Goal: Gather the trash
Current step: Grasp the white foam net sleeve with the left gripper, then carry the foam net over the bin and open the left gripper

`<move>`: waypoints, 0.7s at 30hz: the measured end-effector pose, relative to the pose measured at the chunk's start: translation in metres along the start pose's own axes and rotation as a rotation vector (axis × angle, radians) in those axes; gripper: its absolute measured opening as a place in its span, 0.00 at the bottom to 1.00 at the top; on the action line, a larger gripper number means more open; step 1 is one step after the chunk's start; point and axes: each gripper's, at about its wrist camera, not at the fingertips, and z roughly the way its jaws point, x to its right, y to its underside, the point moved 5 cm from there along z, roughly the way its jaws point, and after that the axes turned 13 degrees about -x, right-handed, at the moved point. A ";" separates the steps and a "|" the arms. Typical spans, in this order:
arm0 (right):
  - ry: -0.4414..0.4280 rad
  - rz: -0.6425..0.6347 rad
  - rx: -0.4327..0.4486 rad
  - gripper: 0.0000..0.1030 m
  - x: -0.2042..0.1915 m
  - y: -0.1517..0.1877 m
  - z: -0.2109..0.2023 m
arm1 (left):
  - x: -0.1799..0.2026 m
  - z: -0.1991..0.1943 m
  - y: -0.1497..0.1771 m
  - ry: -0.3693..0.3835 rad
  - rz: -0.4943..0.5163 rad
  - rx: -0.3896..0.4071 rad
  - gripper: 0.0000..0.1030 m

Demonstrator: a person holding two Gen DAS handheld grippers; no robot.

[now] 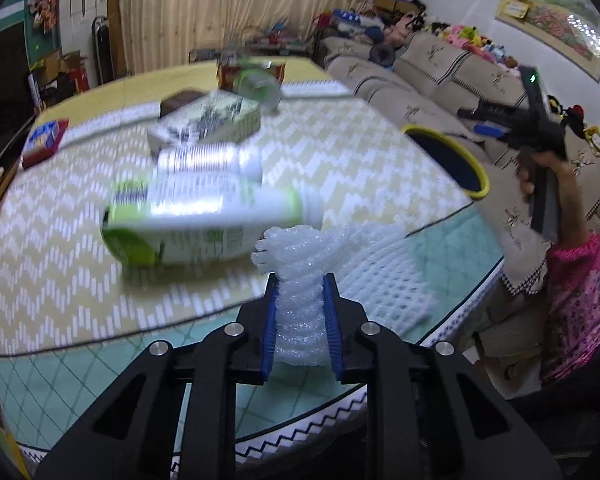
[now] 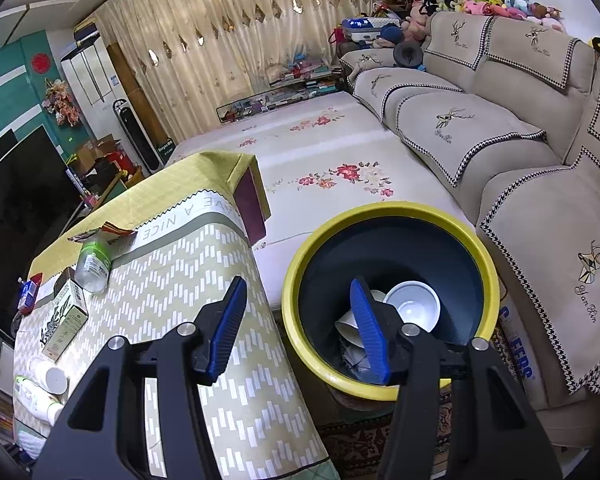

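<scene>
Foam netting (image 1: 300, 280) sits clenched between my left tool's (image 1: 299, 312) blue pads, raised above the counter (image 1: 60, 280); a green-and-white bottle (image 1: 188, 224) lies just ahead. In the right wrist view, my right tool (image 2: 300, 328) hangs released, its right finger over the yellow-rimmed bin (image 2: 300, 276) holding white cups (image 2: 414, 308).

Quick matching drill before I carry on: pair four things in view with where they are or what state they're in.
Things:
1. foam net
2. right gripper
3. white bowl
4. clear bottle

States:
A. lying on the table
B. inside the yellow-rimmed bin
C. clamped in the left gripper
D. open, holding nothing, above the bin

Pairs: 1-C, 2-D, 3-B, 4-A
</scene>
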 end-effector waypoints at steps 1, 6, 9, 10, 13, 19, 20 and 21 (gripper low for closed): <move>-0.003 0.001 0.003 0.50 0.001 0.001 -0.002 | 0.003 -0.006 -0.004 0.004 0.012 0.015 0.21; -0.014 -0.003 0.033 0.50 0.003 0.003 -0.017 | 0.019 -0.025 -0.024 0.035 0.060 0.063 0.21; -0.007 -0.007 0.057 0.50 0.005 0.004 -0.027 | 0.030 -0.033 -0.045 0.030 0.086 0.104 0.21; -0.002 -0.008 0.066 0.50 0.006 0.005 -0.031 | 0.034 -0.034 -0.054 0.029 0.092 0.115 0.21; 0.017 -0.005 0.088 0.50 0.012 0.008 -0.041 | 0.044 -0.030 -0.080 0.018 0.109 0.145 0.21; 0.061 0.025 0.109 0.50 0.036 0.017 -0.055 | 0.083 -0.001 -0.142 0.047 0.165 0.155 0.21; 0.066 0.036 0.111 0.50 0.043 0.020 -0.056 | 0.091 0.006 -0.154 0.051 0.175 0.158 0.21; 0.069 0.044 0.113 0.50 0.047 0.021 -0.057 | 0.097 0.010 -0.162 0.053 0.180 0.159 0.21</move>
